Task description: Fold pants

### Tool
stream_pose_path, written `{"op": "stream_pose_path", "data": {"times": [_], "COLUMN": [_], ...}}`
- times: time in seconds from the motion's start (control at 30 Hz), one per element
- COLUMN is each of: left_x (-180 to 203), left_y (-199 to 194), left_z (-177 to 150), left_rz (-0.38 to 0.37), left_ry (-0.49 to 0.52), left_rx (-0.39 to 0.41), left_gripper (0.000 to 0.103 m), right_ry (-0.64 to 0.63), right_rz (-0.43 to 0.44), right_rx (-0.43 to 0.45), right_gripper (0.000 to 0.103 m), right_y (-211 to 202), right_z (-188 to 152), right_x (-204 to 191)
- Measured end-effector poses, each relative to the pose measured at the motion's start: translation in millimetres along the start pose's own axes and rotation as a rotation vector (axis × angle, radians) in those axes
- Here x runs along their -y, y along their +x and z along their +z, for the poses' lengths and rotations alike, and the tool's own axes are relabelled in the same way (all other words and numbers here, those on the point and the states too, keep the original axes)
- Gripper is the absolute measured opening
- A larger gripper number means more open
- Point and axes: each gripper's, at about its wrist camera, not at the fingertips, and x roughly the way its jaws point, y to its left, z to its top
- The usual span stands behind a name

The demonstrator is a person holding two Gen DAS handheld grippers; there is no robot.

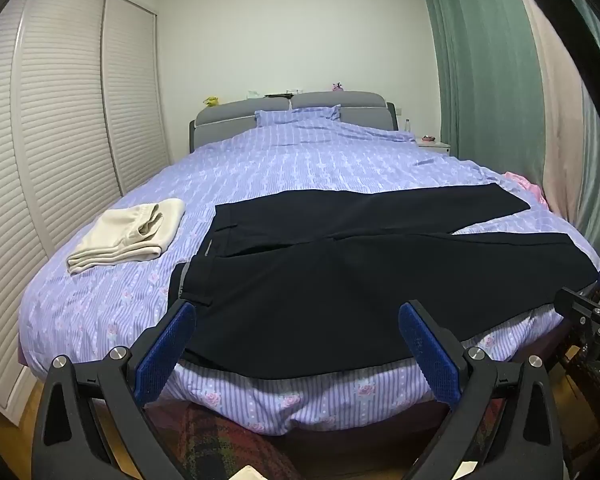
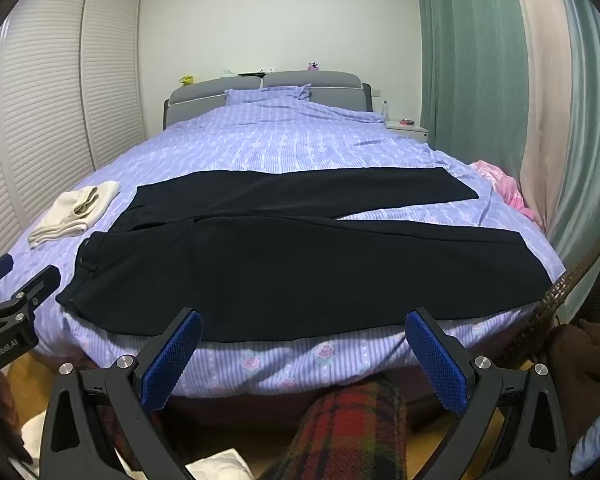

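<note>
Pants: black trousers (image 2: 284, 264) spread flat across the foot of the bed (image 1: 300, 160), waistband toward the left, both legs running right — near leg lying along the bed's front edge, far leg angled slightly away from it.
Stage: by the look of it, nothing folded yet; first fold not begun.
Left gripper (image 1: 300, 336): fingers wide apart, nothing between them, hovering just off the bed's edge near the waistband end.
Right gripper (image 2: 302, 344): fingers wide apart as well, empty, hovering just short of the near leg's lower edge.
Step in hand: likely bringing one leg over onto the other, lengthwise.
Doing it well: pinch the near edge at two points well apart — one by the waistband, one toward the hem; lift both together, keep the cloth taut between them, lay it down so waistband meets waistband and hems line up.
Caution: dark cloth hides creases; near edge hangs close to the mattress side, so a shallow pinch may catch the bedcover (image 1: 100, 304) too.
Count, trousers to fold: one pair.
Count, folded garments: one, cream-coloured (image 1: 128, 236), lying on the cover left of the waistband, apart from it.
Count, grippers: two.
Count, pillows: one visible (image 1: 298, 117), at the headboard (image 1: 336, 101).
Count, pink cloth: one heap (image 2: 500, 188) at the right edge, beside the curtains (image 2: 472, 52).
</note>
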Motion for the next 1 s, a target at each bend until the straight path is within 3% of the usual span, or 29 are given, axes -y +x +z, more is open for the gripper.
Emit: {"op": "stream_pose_path", "data": {"times": [1.0], "left_x": [2.1], "left_y": [-2.9], "left_z": [0.8], "left_rz": [0.0], "left_ry": [0.003], "left_rx": [0.013], "left_gripper": [0.103], "right_ry": [0.009], "right_rz": [-0.008], "right_rx": [0.001], "right_gripper": [0.103], "right_y": [-0.4], "right_z": [-3.0], "right_x": [4.4]}}
